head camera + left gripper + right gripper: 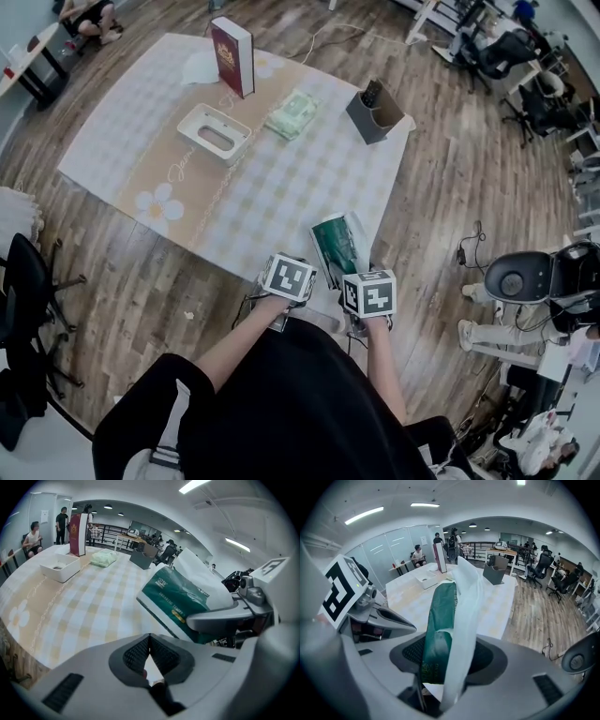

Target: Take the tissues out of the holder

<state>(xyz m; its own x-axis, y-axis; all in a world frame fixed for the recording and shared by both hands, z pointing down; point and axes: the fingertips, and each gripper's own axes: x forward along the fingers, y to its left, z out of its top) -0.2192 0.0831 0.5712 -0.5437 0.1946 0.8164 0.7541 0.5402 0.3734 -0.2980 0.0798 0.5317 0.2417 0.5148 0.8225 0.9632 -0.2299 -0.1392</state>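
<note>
Looking down from the head view, one desk [112,122] under a checked cloth carries one white tissue holder [216,133], one pale green packet [292,114] just right of the holder, one dark red book [232,54] upright behind the holder, and one grey box [373,112] further right of it. Well nearer than the holder, at the desk edge, the left gripper [289,278] and right gripper [367,292] sit side by side, with one green-and-white tissue pack [339,246] at the right one.

Left gripper view: its jaws are together with nothing between them. The lettering on the pack [180,595] is too blurred to read.

Right gripper view: its jaws are clamped on that pack [438,630].
</note>
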